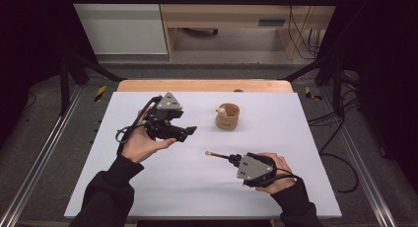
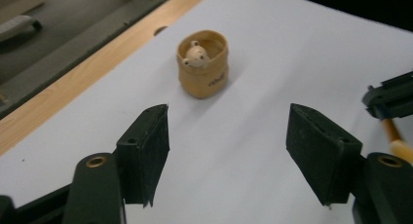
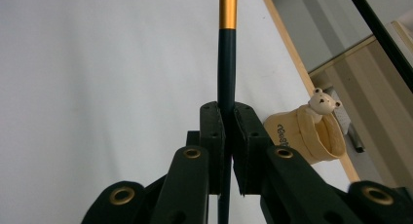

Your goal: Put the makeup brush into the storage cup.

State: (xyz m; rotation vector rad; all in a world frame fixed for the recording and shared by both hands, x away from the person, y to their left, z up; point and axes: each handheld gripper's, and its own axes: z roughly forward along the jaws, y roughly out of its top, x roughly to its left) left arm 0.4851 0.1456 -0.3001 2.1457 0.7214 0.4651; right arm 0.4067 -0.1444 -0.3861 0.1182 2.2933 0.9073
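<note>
A small tan cup (image 1: 227, 116) with a little bear figure on its rim stands upright on the white table top (image 1: 162, 187), toward the back middle. My left gripper (image 1: 189, 132) hovers left of the cup, pointing toward it. In the left gripper view its jaws stand wide apart with nothing between them (image 2: 226, 131), and the cup (image 2: 203, 64) lies ahead. My right gripper (image 1: 231, 159) sits near the front right, shut on a thin dark pen (image 1: 217, 155) with a gold end. The pen (image 3: 227, 63) runs straight out from between the closed jaws (image 3: 227, 117), and the cup (image 3: 304, 136) is off to the right.
A wooden strip (image 1: 197, 85) borders the table's far edge. Metal rails (image 1: 44, 153) run along both sides, with cables on the floor at the right. In the left gripper view the other gripper (image 2: 389, 100) and the pen's tip (image 2: 397, 141) show at the right edge.
</note>
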